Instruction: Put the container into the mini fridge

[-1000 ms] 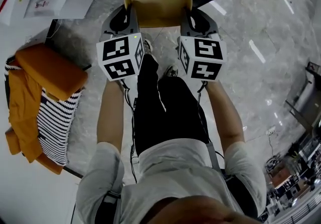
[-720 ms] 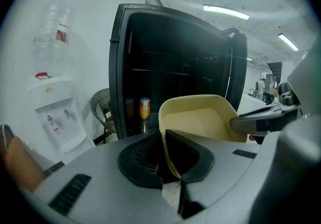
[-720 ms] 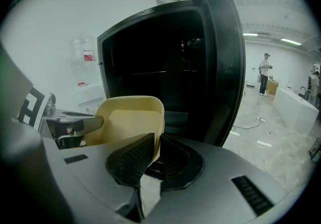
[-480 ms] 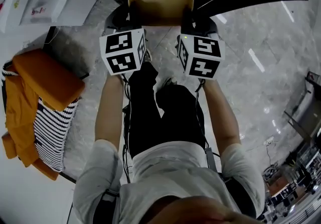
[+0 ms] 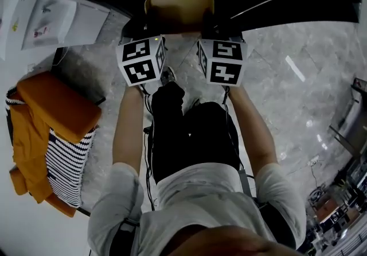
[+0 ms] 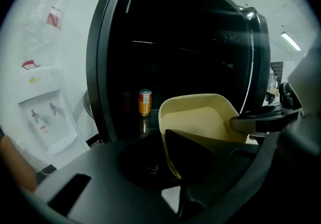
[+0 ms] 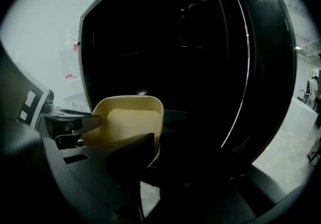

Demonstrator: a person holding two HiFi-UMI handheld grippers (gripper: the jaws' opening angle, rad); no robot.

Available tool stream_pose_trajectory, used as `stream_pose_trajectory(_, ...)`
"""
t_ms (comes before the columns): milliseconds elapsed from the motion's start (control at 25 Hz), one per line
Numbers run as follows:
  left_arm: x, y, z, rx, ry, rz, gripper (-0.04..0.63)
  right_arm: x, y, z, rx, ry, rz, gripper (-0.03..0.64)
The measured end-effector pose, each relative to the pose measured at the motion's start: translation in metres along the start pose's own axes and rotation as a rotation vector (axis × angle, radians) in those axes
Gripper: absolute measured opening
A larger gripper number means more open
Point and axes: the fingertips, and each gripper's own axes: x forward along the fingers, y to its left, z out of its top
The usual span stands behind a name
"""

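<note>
**Yellow container held at the fridge's open front**

The left gripper (image 6: pixel 168 140) is almost closed. It pinches the left wall of the pale yellow plastic container (image 6: pixel 198 117). The container is held up at the open front of the black mini fridge (image 6: pixel 100 67). A small orange can (image 6: pixel 145 102) stands inside the fridge. The right gripper (image 7: pixel 150 142), almost closed too, pinches the container's right wall.

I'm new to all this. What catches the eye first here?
A pale yellow container, clamped at its sides by the left gripper and right gripper, hangs before the dark open fridge. An orange can stands inside the fridge, and an orange jacket lies at the head view's left.
</note>
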Motion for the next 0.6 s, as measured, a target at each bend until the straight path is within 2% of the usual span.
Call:
stream_pose_trajectory(200, 0.024, 0.011, -0.005, -0.007, 0.022, 0.005, 0.037, 0.025, -0.001, 0.0, 0.002, 0.001, -0.008, 0.057)
stream_pose_trajectory(600, 0.052, 0.014, 0.003, 0.025, -0.002, -0.016, 0.037, 0.05, -0.011, 0.007, 0.006, 0.001, -0.031, 0.058)
